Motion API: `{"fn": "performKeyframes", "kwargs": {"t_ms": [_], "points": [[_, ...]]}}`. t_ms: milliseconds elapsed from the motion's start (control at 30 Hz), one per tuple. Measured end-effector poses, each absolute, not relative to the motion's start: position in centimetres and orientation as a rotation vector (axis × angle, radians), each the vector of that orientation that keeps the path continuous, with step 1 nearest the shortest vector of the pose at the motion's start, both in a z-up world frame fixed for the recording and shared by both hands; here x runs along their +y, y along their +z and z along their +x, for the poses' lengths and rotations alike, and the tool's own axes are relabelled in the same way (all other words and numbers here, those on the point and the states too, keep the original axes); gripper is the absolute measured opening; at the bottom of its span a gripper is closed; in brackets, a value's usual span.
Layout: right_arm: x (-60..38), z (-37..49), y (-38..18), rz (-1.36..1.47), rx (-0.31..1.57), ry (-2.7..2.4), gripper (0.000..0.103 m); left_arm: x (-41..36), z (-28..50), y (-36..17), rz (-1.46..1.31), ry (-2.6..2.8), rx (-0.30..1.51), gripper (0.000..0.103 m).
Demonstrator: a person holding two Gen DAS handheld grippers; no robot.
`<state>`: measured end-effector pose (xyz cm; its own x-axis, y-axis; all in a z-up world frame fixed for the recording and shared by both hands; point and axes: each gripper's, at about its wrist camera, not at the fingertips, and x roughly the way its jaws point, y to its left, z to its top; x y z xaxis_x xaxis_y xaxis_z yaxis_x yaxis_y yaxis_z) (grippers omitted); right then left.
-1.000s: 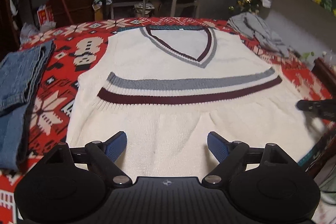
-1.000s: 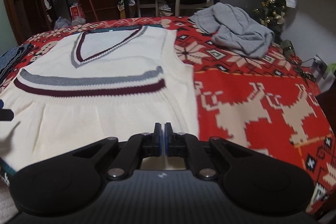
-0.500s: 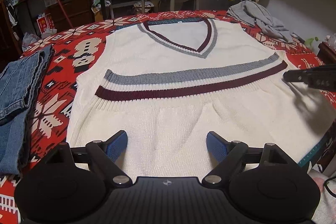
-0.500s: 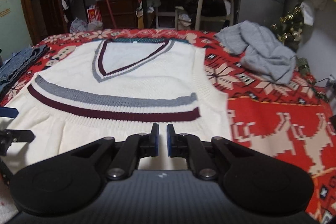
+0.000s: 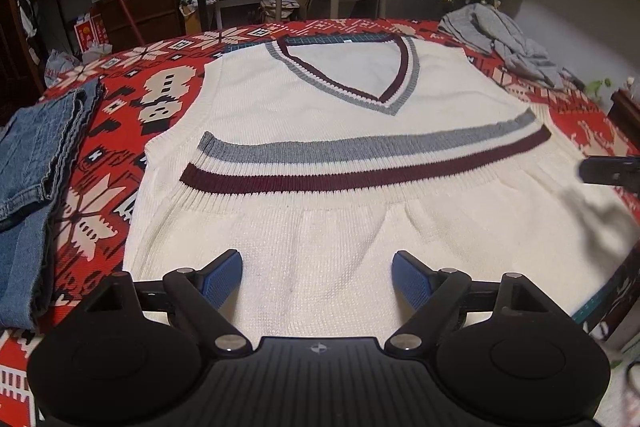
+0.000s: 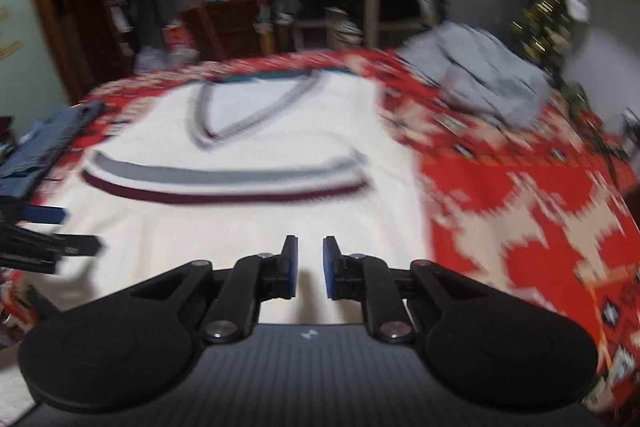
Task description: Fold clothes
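A cream knit vest (image 5: 340, 163) lies flat on the red-patterned counter (image 5: 120, 155) as the left gripper (image 5: 317, 277) hovers wide, empty, and the right gripper (image 6: 307, 267) parts its jaws on nothing; a shallow pinch could drag one layer and bunch the fold.

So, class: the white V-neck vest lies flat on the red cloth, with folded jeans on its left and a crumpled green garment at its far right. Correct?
Not quite: in the left wrist view, the crumpled garment is grey, not green. The vest, red cloth and jeans are as stated.
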<state>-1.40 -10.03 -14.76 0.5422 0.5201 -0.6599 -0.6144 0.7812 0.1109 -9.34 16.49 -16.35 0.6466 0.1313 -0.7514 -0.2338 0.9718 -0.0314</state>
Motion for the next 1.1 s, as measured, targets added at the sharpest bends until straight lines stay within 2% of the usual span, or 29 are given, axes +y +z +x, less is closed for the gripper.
{"fn": "performKeyframes", "kwargs": {"t_ms": [267, 500, 600, 867, 1033, 1067, 1100], "points": [[0.0, -2.1, -16.1, -0.19, 0.772, 0.881, 0.014, 17.2, -9.1, -15.6, -0.195, 0.22, 0.824, 0.07], [0.0, -2.1, -17.1, -0.171, 0.85, 0.868, 0.014, 16.6, -8.8, -15.7, -0.155, 0.216, 0.811, 0.068], [0.2, -1.4, -16.4, -0.144, 0.842, 0.857, 0.017, 16.1, -8.1, -15.4, -0.117, 0.211, 0.794, 0.059], [2.2, -1.2, -17.3, -0.163, 0.856, 0.856, 0.016, 15.9, -6.7, -16.2, -0.064, 0.228, 0.794, 0.027], [0.9, -1.2, -17.0, -0.17, 0.843, 0.831, 0.014, 16.3, -7.6, -16.2, -0.045, 0.234, 0.787, 0.024], [0.3, -1.0, -16.9, -0.168, 0.837, 0.818, 0.015, 16.5, -7.8, -16.1, -0.044, 0.234, 0.786, 0.018], [-0.5, -0.8, -16.7, -0.162, 0.834, 0.802, 0.015, 16.8, -8.1, -16.0, -0.047, 0.237, 0.786, 0.017]]}}
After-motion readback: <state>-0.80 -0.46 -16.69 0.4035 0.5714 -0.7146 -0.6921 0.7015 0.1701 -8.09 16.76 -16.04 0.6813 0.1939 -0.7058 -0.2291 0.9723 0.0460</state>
